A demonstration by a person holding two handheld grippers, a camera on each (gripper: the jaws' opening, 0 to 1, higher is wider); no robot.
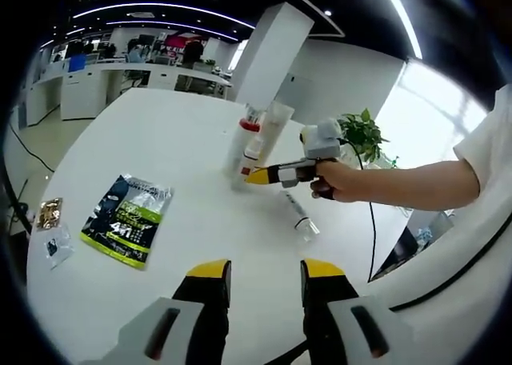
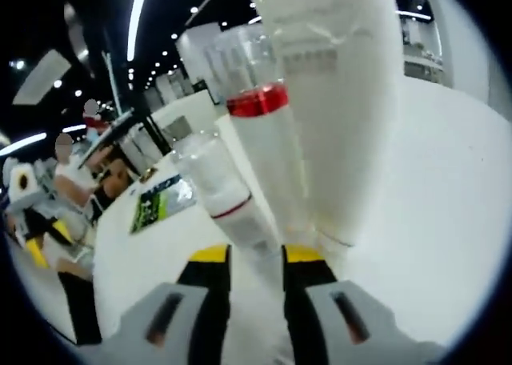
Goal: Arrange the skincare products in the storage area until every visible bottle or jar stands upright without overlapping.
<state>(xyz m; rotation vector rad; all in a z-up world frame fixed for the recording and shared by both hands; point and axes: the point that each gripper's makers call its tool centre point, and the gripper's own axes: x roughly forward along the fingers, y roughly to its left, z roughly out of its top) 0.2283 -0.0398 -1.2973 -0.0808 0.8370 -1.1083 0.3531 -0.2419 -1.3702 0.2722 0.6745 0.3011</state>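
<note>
Three skincare containers stand close together on the white table (image 1: 160, 133): a tall bottle with a red band (image 2: 260, 133), a wide white tube (image 2: 340, 101) and a small clear-capped bottle (image 2: 218, 181) that leans left. In the left gripper view this cluster (image 1: 254, 141) is at the table's middle. My right gripper (image 2: 256, 255) is shut on the small bottle's lower body; a hand holds the right gripper (image 1: 261, 175) at the cluster's base. Another bottle (image 1: 299, 214) lies on its side nearer to me. The left gripper (image 1: 266, 270) hovers open over the near table, holding nothing.
A green and black sachet pack (image 1: 128, 219) lies flat on the left, with two small packets (image 1: 51, 229) beyond it by the table edge. A potted plant (image 1: 364, 133) stands at the far right. A person's arm (image 1: 408, 181) reaches in from the right.
</note>
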